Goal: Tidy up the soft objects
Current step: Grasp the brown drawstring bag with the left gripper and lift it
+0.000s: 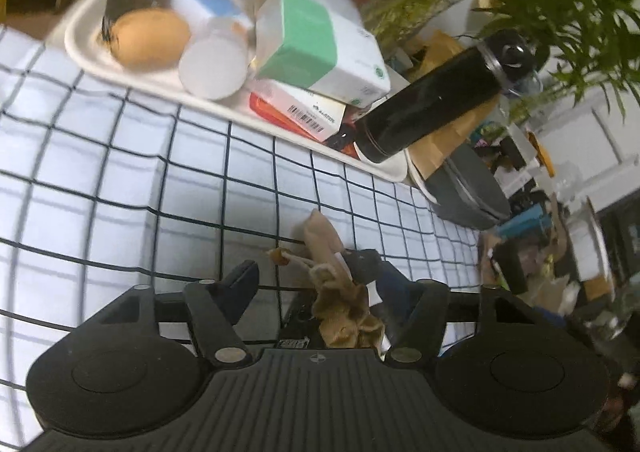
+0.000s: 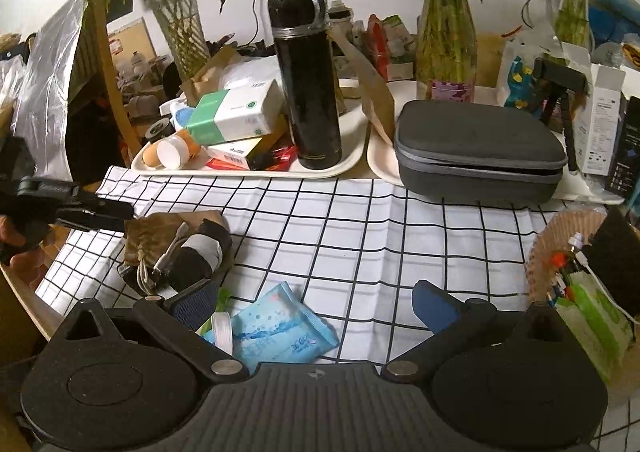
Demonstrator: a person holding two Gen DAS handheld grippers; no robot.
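Left hand-held gripper [image 1: 316, 284] low in the left wrist frame, jaws spread, nothing clamped; brown drawstring pouch [image 1: 340, 304] bunched between the fingers at lower centre, beside a dark rolled item [image 1: 362, 264], contact with the pads not clear. Right hand-held gripper [image 2: 316, 302] at the bottom of the right wrist frame, jaws wide apart and empty. Just ahead of its left finger, blue wet-wipe pack [image 2: 276, 326] flat on the checked cloth [image 2: 400, 244] covering the surface. At mid left of that frame, the same brown pouch [image 2: 160, 232] with a white cable [image 2: 168, 252] and the dark roll [image 2: 200, 256]. Further back, cream tray [image 2: 352, 160] holding a black flask [image 2: 306, 92] upright and a green-and-white tissue box [image 2: 236, 112]. Right of the tray, closed grey zip case [image 2: 480, 152]. Along the top, glass vases of bamboo [image 2: 446, 32].
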